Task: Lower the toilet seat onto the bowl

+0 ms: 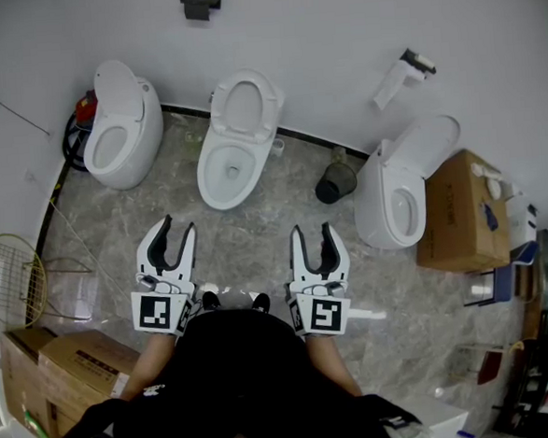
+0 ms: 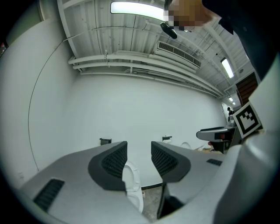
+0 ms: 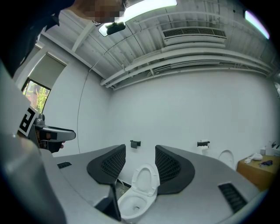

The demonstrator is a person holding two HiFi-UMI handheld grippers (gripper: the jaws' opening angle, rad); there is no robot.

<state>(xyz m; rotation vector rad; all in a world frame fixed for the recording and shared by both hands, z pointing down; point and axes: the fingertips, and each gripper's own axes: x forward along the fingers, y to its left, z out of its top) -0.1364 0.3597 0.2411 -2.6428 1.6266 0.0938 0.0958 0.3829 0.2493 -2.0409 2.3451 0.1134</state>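
While the toilet seat (image 1: 245, 103) stands raised by the far wall (image 1: 336, 31), over the middle bowl (image 1: 226, 175), the left gripper (image 1: 179, 226) and right gripper (image 1: 311, 229) sit well short of it, both with jaws partly apart, holding nothing

The left tongs (image 2: 139, 151) cover most of the toilet seat (image 2: 130, 177). At ten o'clock in the head view, a red object (image 1: 84, 109) hides behind another toilet (image 1: 123, 130).
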